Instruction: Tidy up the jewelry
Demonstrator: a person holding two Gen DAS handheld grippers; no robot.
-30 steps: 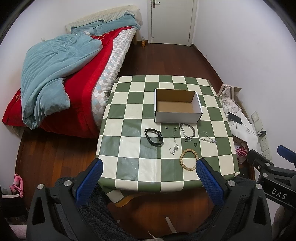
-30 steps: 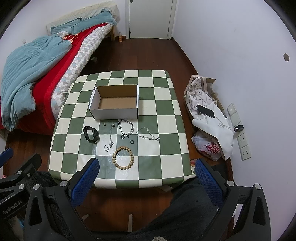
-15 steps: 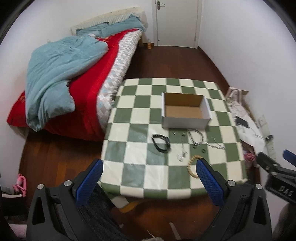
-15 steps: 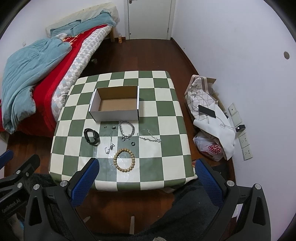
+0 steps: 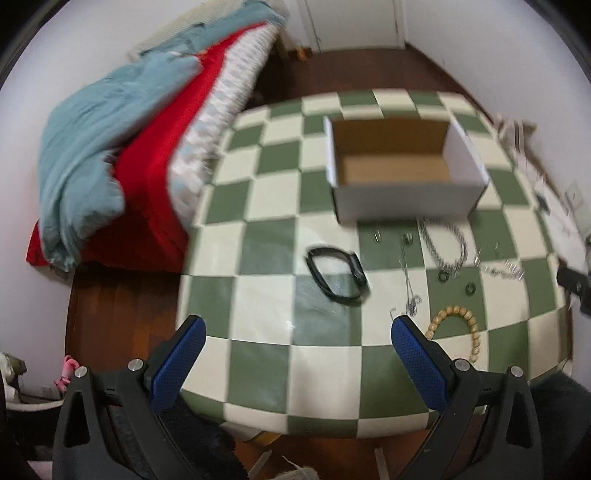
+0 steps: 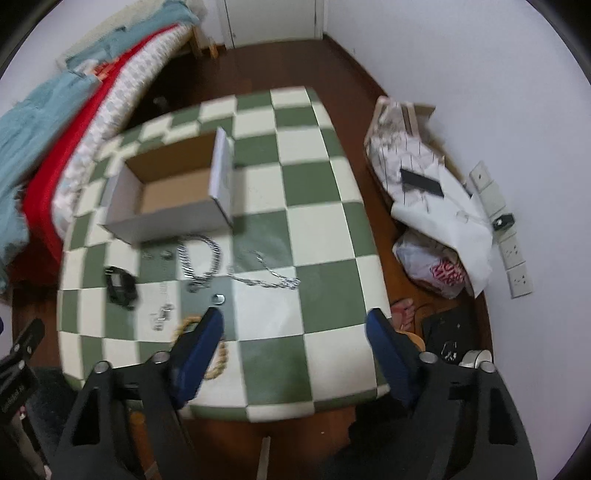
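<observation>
An open white cardboard box [image 5: 406, 192] [image 6: 173, 218] stands on a green-and-white checkered table [image 5: 266, 236] [image 6: 317, 229]. In front of it lie a black wristband [image 5: 338, 275] [image 6: 120, 286], a thick silver chain [image 5: 443, 247] [image 6: 197, 258], a thin silver chain [image 5: 504, 271] [image 6: 266, 278], a pendant necklace [image 5: 410, 291], small rings [image 5: 471, 288] [image 6: 218, 298] and a wooden bead bracelet [image 5: 461, 326] [image 6: 218, 360]. My left gripper [image 5: 295, 326] is open and empty above the table's near edge. My right gripper [image 6: 295, 319] is open and empty, its left finger over the bracelet.
A bed with red and teal bedding [image 5: 110, 147] [image 6: 44, 122] adjoins the table's left side. Bags, a phone and white paper [image 6: 436, 206] lie on the wooden floor at the right, by wall sockets [image 6: 513, 251]. A closed door [image 6: 273, 18] is at the far wall.
Both grippers have moved down and forward toward the table, so the jewelry looks much larger. The right gripper has tilted and now hangs over the bead bracelet. Nothing was grasped.
</observation>
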